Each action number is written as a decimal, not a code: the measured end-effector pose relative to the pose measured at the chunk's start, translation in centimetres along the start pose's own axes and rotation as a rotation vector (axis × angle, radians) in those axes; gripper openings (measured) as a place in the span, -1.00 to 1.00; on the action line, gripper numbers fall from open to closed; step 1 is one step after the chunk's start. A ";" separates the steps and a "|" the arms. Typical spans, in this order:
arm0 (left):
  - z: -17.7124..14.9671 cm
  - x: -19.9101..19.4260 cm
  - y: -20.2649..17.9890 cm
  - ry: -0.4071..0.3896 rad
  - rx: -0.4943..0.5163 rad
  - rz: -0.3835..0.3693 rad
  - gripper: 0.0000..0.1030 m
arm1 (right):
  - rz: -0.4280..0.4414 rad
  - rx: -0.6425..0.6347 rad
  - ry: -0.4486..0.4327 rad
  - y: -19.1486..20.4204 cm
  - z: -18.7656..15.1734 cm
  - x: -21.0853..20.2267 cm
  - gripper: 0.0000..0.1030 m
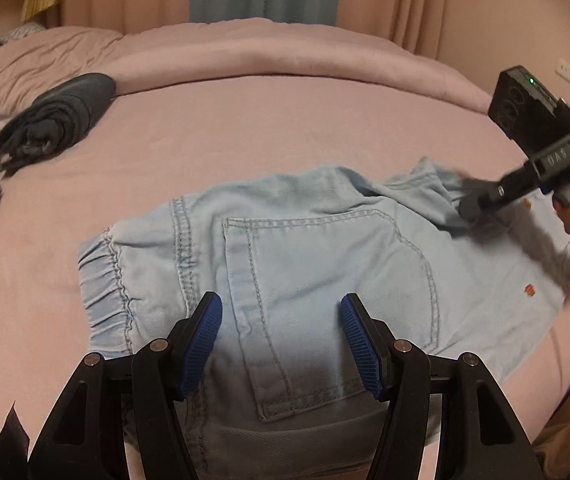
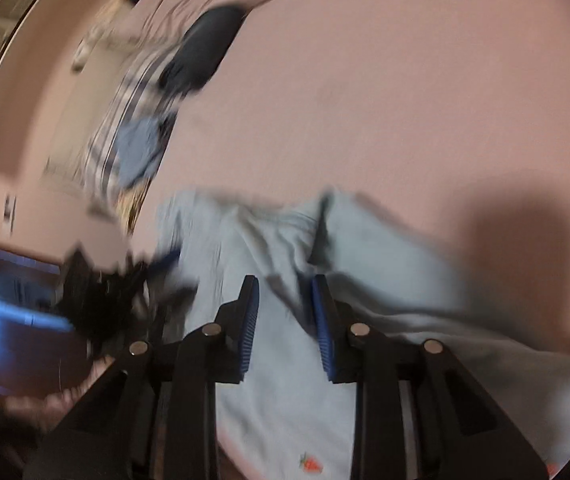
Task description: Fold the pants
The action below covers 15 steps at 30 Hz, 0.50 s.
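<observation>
Pale-blue denim pants (image 1: pixel 305 264) lie rumpled on the pink bed (image 1: pixel 245 120) — back pocket up.

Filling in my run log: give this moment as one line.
task: fold pants | light blue pants flat on pink bed | left gripper open above back pocket, empty | right gripper open over crumpled leg | fold unfinished

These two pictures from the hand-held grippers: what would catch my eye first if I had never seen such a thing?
Probably the light blue pants, spread back-pocket up across the middle of the pink bed. Next, the left gripper hovering open over the pocket, its blue pads apart. At the right edge a person's hand holds the right gripper at a rumpled fold of the pants; far left lies a dark folded garment.
</observation>
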<state>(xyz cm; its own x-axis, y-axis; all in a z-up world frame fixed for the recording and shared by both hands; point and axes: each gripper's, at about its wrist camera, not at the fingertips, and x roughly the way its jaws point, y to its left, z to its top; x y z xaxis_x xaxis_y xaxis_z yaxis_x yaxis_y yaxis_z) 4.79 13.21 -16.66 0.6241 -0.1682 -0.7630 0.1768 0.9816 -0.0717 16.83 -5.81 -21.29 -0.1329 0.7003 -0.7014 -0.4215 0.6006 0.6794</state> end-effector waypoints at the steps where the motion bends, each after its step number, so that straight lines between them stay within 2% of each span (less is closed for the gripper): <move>1: 0.1 0.0 -0.1 0.001 0.002 0.000 0.19 | -0.010 0.010 0.011 -0.3 -0.8 0.6 -0.46; 4: 0.1 -0.4 -0.2 -0.005 -0.009 -0.010 0.19 | 0.035 0.075 -0.019 -2.0 -1.2 0.5 -0.50; 8: 0.1 -0.1 -0.1 -0.010 -0.003 -0.014 0.19 | 0.113 0.152 -0.086 -2.8 0.7 0.2 -0.29; 10: 0.1 -0.1 0.0 -0.008 -0.004 -0.021 0.19 | 0.126 0.176 -0.094 -2.8 1.7 0.5 -0.29; 11: 0.1 0.0 0.1 -0.005 -0.001 -0.024 0.19 | 0.117 0.187 -0.088 -2.8 2.2 0.8 -0.35; 12: 0.1 -0.1 0.2 -0.002 0.007 -0.026 0.19 | 0.094 0.182 -0.070 -2.3 3.0 1.5 -0.61; 13: 0.2 0.0 0.4 0.002 0.013 -0.028 0.19 | 0.074 0.162 -0.053 -1.8 3.4 1.8 -0.77; 15: 0.1 0.0 0.4 0.009 0.029 -0.034 0.19 | 0.047 0.116 -0.043 -0.9 3.9 1.7 -0.83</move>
<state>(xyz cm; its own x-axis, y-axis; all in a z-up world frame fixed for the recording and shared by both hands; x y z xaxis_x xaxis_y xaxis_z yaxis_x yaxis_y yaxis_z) 4.99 13.60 -16.64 0.6101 -0.2007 -0.7665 0.2198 0.9723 -0.0796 20.52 -3.64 -22.22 -0.1105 0.7428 -0.6603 -0.3084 0.6059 0.7333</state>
